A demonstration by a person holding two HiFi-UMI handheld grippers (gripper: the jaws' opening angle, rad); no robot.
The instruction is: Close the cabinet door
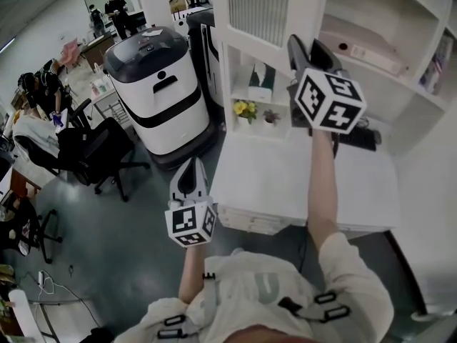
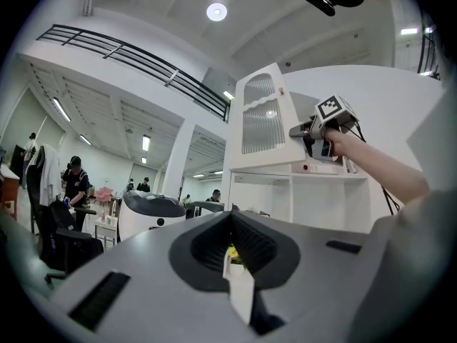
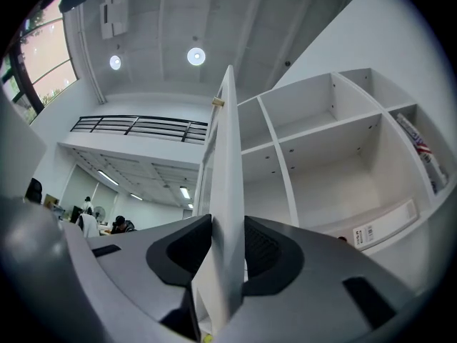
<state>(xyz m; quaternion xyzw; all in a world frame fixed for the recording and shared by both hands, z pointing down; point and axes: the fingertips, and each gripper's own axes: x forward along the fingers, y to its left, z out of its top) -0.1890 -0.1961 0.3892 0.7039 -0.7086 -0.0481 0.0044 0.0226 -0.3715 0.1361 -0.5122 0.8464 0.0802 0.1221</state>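
Clamping cabinet door (image 3: pixel 228 170): right gripper (image 3: pixel 228 259) fingers (image 3: pixel 268 252); left gripper (image 2: pixel 239 266) fingers (image 2: pixel 206 249) together; shelf label (image 3: pixel 368 232) unreadable.

No words or numbers can be read. A label (image 3: pixel 365 233) is seen on a white box (image 3: pixel 394 216), its print too small.

The right gripper (image 1: pixel 295 47) is raised on an outstretched arm, its jaw tips at the free edge of the open cabinet door (image 1: pixel 260 6), a white frame with a ribbed pane. The left gripper (image 1: pixel 191 168) hangs low over the grey floor (image 1: pixel 136 249), jaws drawn to a point, clear of the white desk (image 1: pixel 285 184). Yellow flowers (image 1: pixel 245 108) stand on a low shelf just behind the desk's back edge. A black keyboard (image 1: pixel 360 138) lies near that edge. A white-and-black machine (image 1: pixel 161 95) stands beyond the desk's left edge.
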